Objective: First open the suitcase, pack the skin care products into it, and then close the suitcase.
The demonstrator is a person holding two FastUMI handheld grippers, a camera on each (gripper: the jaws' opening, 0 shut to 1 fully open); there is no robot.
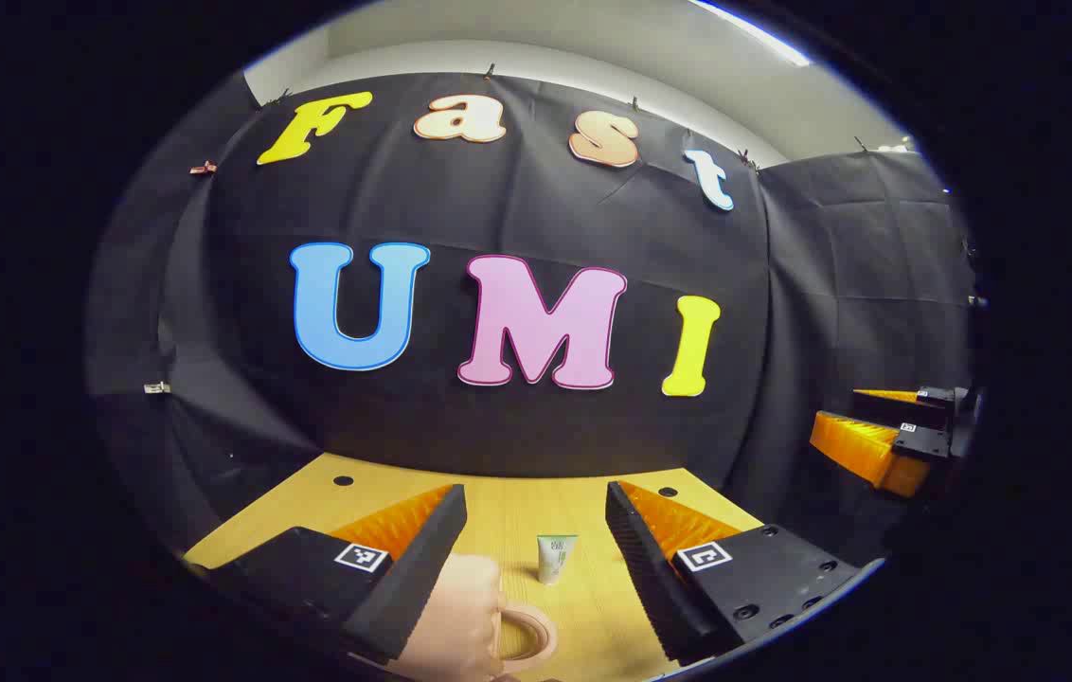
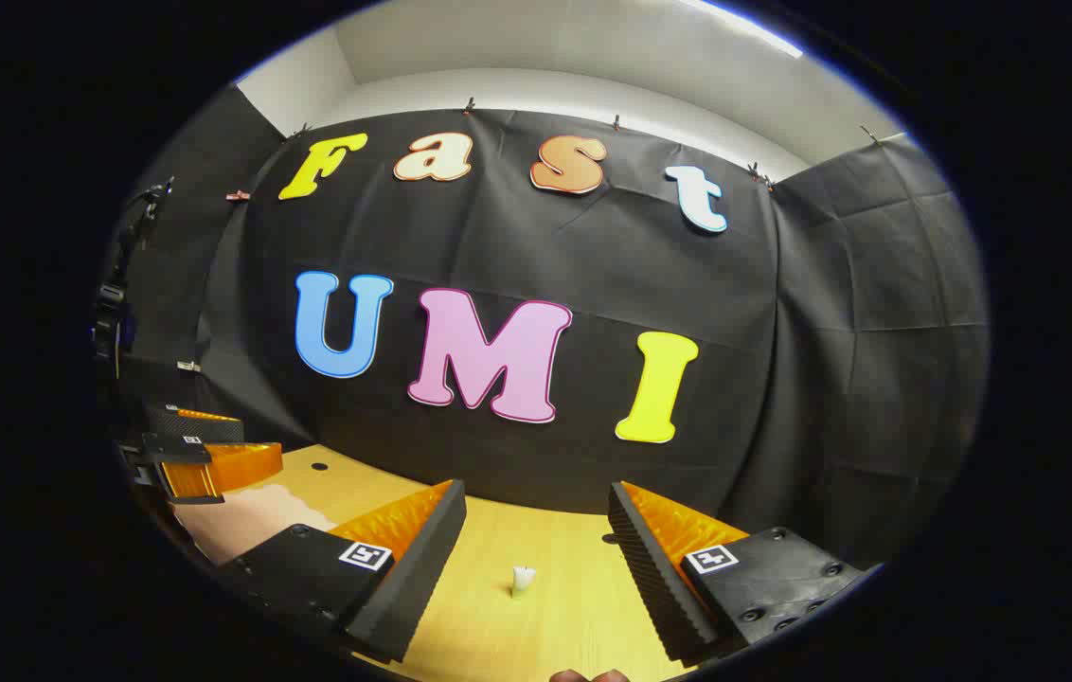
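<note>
Closest to the lens in the left gripper view, the left gripper hangs over the wooden table with its jaws spread wide and nothing between them. Below its left finger sits the pink suitcase, cut off by the bottom edge, so whether its lid is up or down cannot be told; a rounded handle shows at its right side. Just beyond it a small pale green tube stands upright on the table, between the two fingers as seen from the camera but apart from both. Far off at the right edge the right gripper shows.

From the right gripper view, the right gripper is likewise spread and empty above the table. A small white item, perhaps a capped tube, stands ahead of it. At the left, the left gripper sits above the suitcase.
</note>
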